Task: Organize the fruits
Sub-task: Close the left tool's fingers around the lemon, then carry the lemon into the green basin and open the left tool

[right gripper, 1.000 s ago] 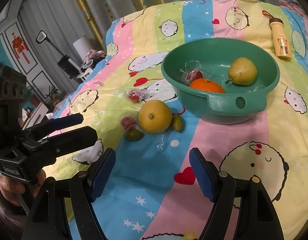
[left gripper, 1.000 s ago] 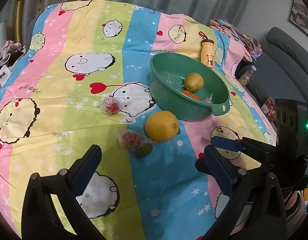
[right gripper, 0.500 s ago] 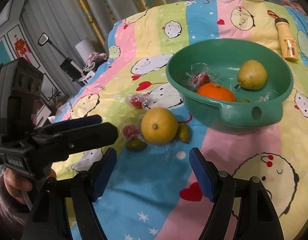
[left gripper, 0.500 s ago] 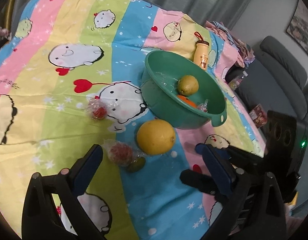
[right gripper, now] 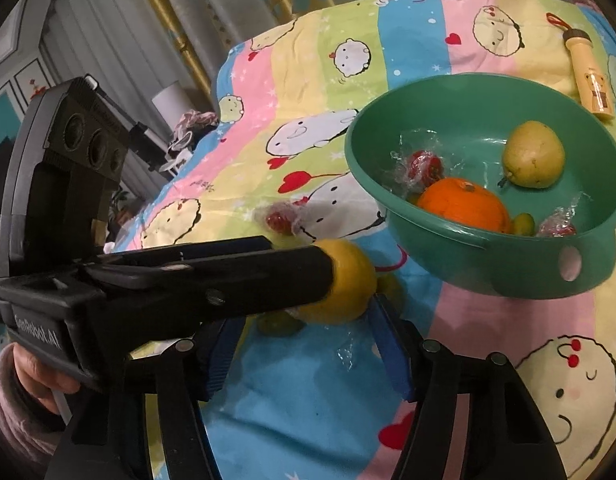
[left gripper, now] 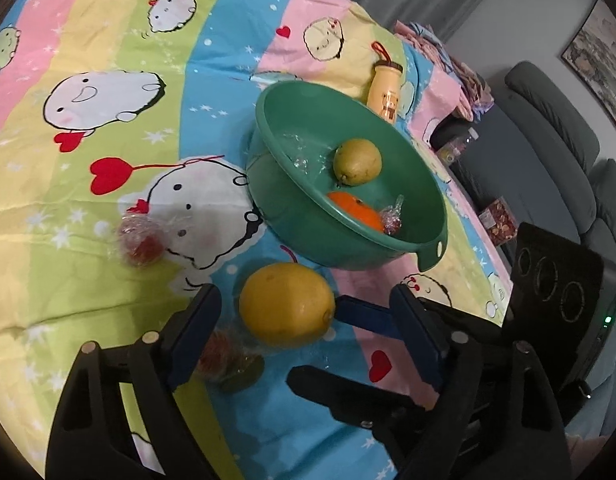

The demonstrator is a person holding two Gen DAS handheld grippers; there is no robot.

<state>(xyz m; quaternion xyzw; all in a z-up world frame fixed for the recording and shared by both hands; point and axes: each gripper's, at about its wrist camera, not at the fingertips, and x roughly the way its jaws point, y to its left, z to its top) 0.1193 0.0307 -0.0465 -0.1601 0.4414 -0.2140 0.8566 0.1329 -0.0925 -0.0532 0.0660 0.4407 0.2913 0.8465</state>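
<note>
A big yellow citrus (left gripper: 286,304) lies on the striped bedsheet just in front of the green bowl (left gripper: 339,254). My left gripper (left gripper: 308,328) is open, its fingers on either side of the citrus, not touching it. My right gripper (right gripper: 308,344) is open close behind it; the citrus (right gripper: 347,280) is partly hidden by the left gripper's finger. The bowl (right gripper: 507,272) holds a pear (right gripper: 533,154), an orange (right gripper: 463,204), wrapped red fruits and a small green fruit. A wrapped red fruit (left gripper: 142,236) and another with a green fruit (left gripper: 228,360) lie on the sheet.
A yellow bottle (left gripper: 383,88) lies beyond the bowl; it also shows in the right wrist view (right gripper: 589,70). A grey sofa (left gripper: 567,128) stands to the right of the bed. The person's hand (right gripper: 32,376) holds the left gripper.
Both grippers have moved forward and closer together toward the yellow citrus. The left gripper's fingers now flank it and block part of the right wrist view. The fruits have not moved.
</note>
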